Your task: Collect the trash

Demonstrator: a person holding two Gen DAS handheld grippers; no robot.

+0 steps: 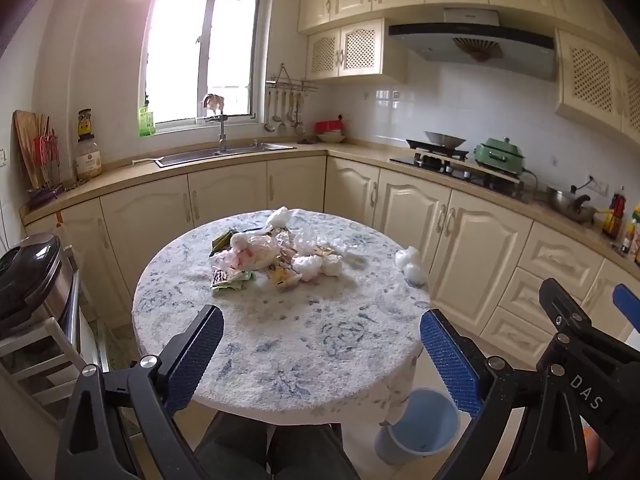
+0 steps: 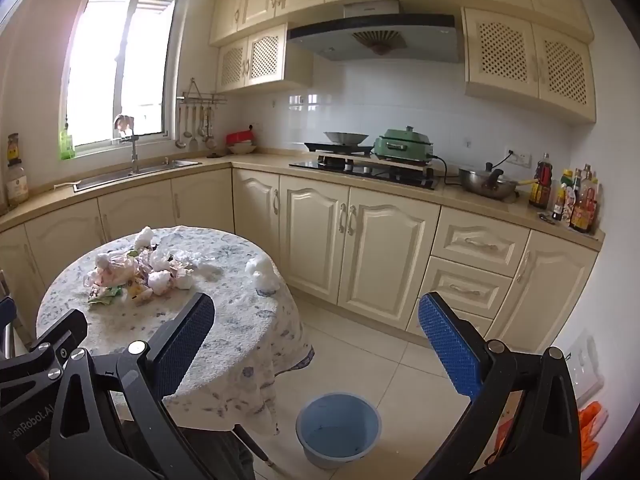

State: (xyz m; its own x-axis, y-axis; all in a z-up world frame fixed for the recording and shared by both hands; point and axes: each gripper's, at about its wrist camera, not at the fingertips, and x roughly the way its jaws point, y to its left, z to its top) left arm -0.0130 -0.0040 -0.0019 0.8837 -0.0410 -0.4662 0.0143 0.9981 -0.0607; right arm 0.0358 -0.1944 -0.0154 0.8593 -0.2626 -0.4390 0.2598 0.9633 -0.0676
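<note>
Both hand-held grippers (image 1: pixel 322 354) (image 2: pixel 316 348) gape; trash pile (image 1: pixel 272 254) stretches left-right.

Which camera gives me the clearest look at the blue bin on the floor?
The right wrist view: the blue bin shows whole, with its open mouth and inside visible beside the table. In the left wrist view the blue bin is partly hidden behind the tablecloth and a gripper finger.

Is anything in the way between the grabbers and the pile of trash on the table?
No. Both the left gripper and right gripper are open, with only bare tablecloth before the trash pile. The blue bin sits open on the floor.
</note>
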